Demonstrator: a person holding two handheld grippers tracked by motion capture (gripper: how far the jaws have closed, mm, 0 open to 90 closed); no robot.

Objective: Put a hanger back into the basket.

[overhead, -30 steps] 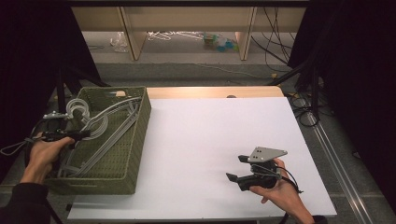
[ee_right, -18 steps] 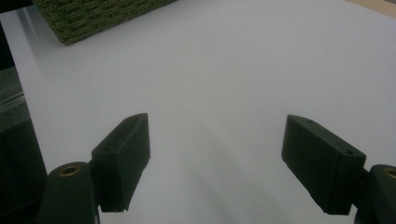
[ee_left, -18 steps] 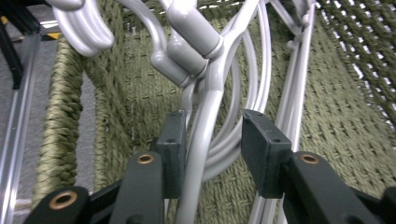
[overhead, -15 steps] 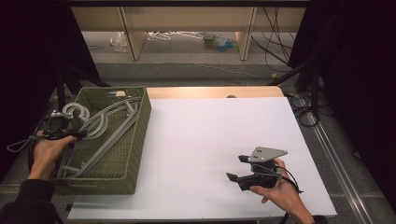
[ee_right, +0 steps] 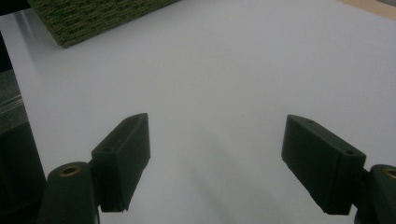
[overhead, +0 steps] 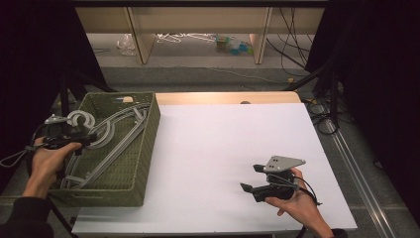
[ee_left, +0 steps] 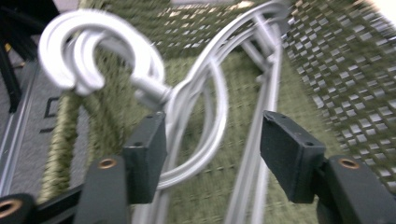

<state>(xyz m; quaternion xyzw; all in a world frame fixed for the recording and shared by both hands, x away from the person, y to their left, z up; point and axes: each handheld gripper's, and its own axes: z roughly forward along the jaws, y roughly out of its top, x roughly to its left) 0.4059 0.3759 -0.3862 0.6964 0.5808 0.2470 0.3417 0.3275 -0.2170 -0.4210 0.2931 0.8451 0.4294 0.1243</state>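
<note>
While the left gripper works at the basket, these points run left to right:

Left gripper (overhead: 81,140): at the basket's left rim, jaws parted and just been opening. In the left gripper view (ee_left: 212,156) the hanger wires pass between the jaws, with a clear gap to the pad on the right of that view; whether the other pad touches, blur hides.

Hangers (overhead: 106,141): a bundle of pale grey hangers lying lengthwise in the basket, their hooks (ee_left: 86,49) stacked and resting over the left rim.

Basket (overhead: 141,158): green woven, on the table's left end, partly over the white sheet's edge.

White sheet (overhead: 237,148): bare between basket and right hand.

Right gripper (overhead: 252,178): held low over the sheet near its front right, jaws wide apart with nothing between them (ee_right: 212,163).

Risk, tangling: the hooks look nested, so lifting one hanger would likely drag its neighbours.

Risk, snagging: a hook could catch the woven rim and tip or shift the basket.

Risk, slip: thin, smooth wire may slide in the pads if gripped off-centre.
</note>
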